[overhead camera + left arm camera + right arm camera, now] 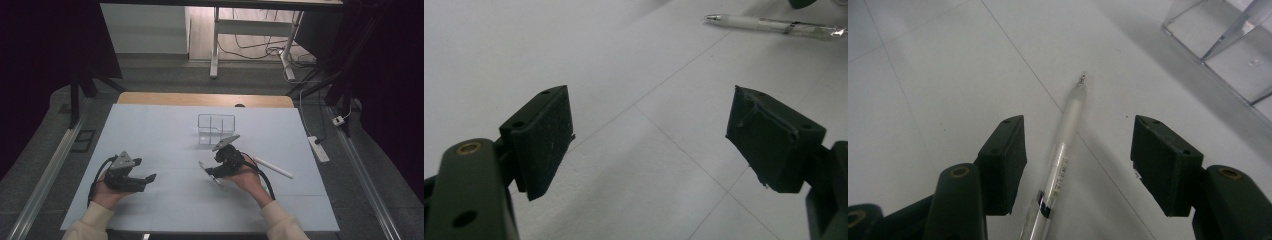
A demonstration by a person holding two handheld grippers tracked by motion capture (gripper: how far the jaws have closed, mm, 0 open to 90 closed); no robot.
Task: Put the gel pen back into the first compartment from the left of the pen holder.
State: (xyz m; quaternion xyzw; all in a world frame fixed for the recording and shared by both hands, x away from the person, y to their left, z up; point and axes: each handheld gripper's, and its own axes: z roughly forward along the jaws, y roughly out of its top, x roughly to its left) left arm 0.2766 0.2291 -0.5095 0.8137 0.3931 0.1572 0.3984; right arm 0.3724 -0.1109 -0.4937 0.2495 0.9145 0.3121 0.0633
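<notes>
A clear pen (1055, 170) with a printed label lies flat on the white sheet. Its tip points away, and it runs between the jaws of my right gripper (1079, 135), which stands open around it without touching. In the high view the right gripper (214, 171) sits low over that pen (204, 166) at the table's middle. From the left gripper view the same pen (774, 24) lies far off at the upper right. My left gripper (649, 135) is open with nothing between its pads. It hovers at the left (145, 170) with its jaws pointing right.
A clear plastic organiser box (216, 128) with dividers stands behind the right gripper, and its corner (1220, 45) is close ahead to the right. A white stick-shaped object (273, 167) lies right of the right hand. The white sheet (165, 130) covers the wooden table.
</notes>
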